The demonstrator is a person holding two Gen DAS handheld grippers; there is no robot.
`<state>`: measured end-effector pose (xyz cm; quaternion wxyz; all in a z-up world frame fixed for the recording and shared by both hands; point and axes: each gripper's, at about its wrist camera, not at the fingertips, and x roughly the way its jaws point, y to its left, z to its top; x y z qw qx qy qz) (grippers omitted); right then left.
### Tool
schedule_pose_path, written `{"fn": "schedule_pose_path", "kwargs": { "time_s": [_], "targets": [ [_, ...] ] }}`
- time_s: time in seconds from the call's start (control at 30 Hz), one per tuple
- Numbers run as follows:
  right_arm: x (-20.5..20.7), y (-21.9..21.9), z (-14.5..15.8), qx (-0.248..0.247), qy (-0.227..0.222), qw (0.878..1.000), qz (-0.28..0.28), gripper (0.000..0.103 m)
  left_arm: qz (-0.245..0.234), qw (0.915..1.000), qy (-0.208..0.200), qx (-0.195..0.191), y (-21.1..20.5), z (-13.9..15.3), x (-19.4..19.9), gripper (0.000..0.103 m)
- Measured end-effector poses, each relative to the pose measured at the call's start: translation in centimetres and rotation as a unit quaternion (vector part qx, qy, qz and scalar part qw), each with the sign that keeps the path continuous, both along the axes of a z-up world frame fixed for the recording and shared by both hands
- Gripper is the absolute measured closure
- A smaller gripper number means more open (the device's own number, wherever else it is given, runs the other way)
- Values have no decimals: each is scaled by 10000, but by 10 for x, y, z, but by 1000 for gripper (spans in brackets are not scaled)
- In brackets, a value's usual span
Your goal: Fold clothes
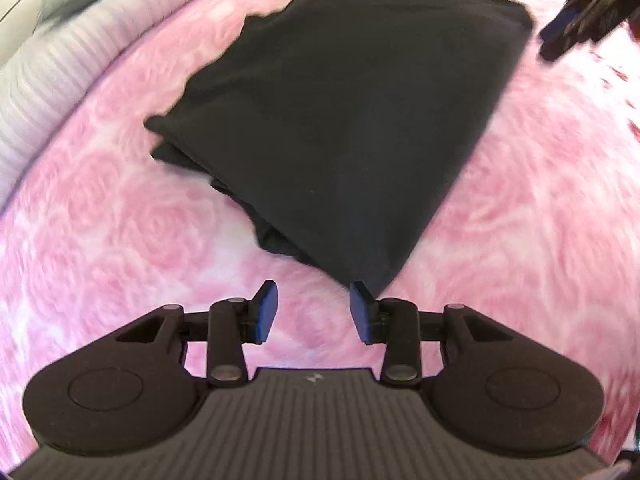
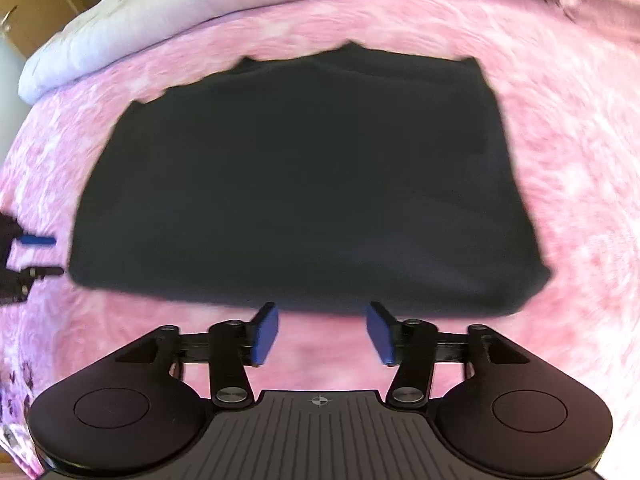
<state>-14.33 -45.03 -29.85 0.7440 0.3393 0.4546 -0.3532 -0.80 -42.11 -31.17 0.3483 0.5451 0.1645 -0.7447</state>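
A black garment (image 1: pixel 344 120) lies folded into a flat rectangle on a pink rose-patterned blanket (image 1: pixel 100 220). It also shows in the right wrist view (image 2: pixel 304 192). My left gripper (image 1: pixel 314 312) is open and empty, just short of the garment's near corner. My right gripper (image 2: pixel 322 330) is open and empty, just short of the garment's near folded edge. The right gripper also appears at the top right of the left wrist view (image 1: pixel 568 36), beside the garment's far corner. The left gripper shows at the left edge of the right wrist view (image 2: pixel 38 256).
The pink blanket (image 2: pixel 560 140) covers a bed. A pale ribbed cover (image 1: pixel 48 64) lies along the far side, also in the right wrist view (image 2: pixel 140 28). A wooden cabinet (image 2: pixel 36 4) stands beyond the bed.
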Motion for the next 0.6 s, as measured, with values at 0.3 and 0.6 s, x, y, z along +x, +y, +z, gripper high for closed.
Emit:
{"fn": "schedule_pose_path", "kwargs": {
  "time_s": [0.3, 0.6],
  "targets": [
    [159, 94, -14, -678, 323, 9922, 994, 32, -605, 9971, -42, -466, 1, 14, 47, 36],
    [253, 164, -67, -1832, 1194, 9343, 2815, 31, -2086, 9629, -1138, -1276, -1, -16, 57, 19]
  ]
}}
